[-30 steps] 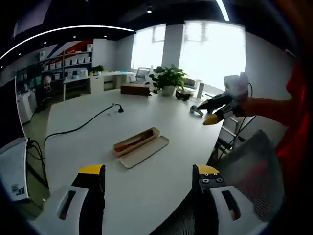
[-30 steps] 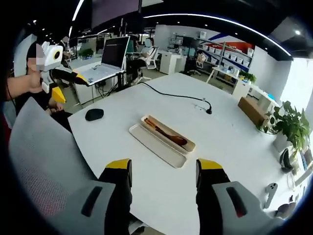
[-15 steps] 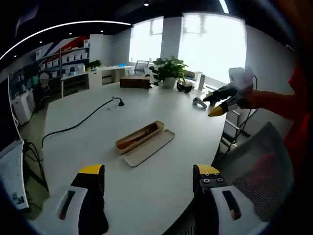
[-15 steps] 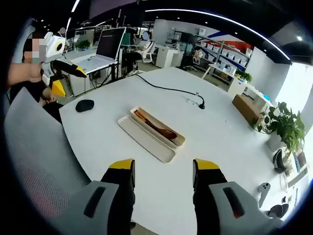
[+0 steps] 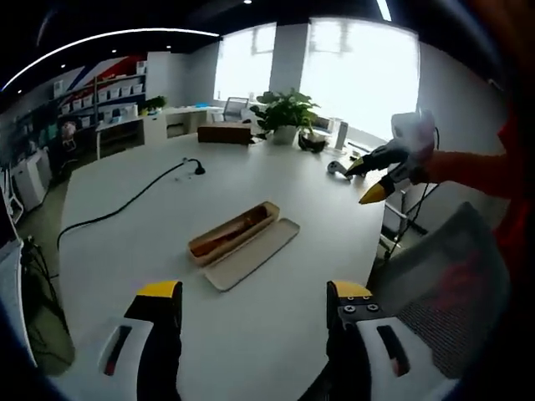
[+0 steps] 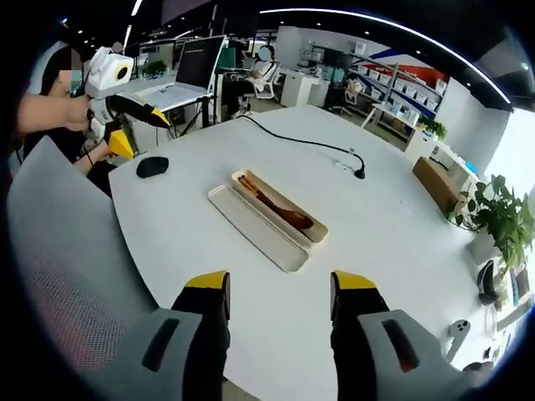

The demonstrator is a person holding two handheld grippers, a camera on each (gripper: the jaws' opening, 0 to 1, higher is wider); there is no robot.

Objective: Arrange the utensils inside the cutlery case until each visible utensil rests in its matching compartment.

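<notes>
In the left gripper view, the left tongs (image 5: 251, 301) stood wide and held nothing above the white counter (image 5: 125, 242). The case (image 5: 233, 233) lay well ahead, between their tips, its lid (image 5: 252, 256) just beside it; the right tongs (image 5: 369, 178) hung off right. In the right gripper view, the right tongs (image 6: 278, 288) gaped empty; the case (image 6: 282, 205) held a wooden spoon (image 6: 280, 209), a mouse (image 6: 152, 166) far left.

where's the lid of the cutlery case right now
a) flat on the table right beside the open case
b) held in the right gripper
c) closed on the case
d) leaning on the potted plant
a: in the right gripper view the lid lies flat on the white table alongside the open cutlery case, which holds wooden utensils; the right gripper has its jaws apart and holds nothing.
</notes>
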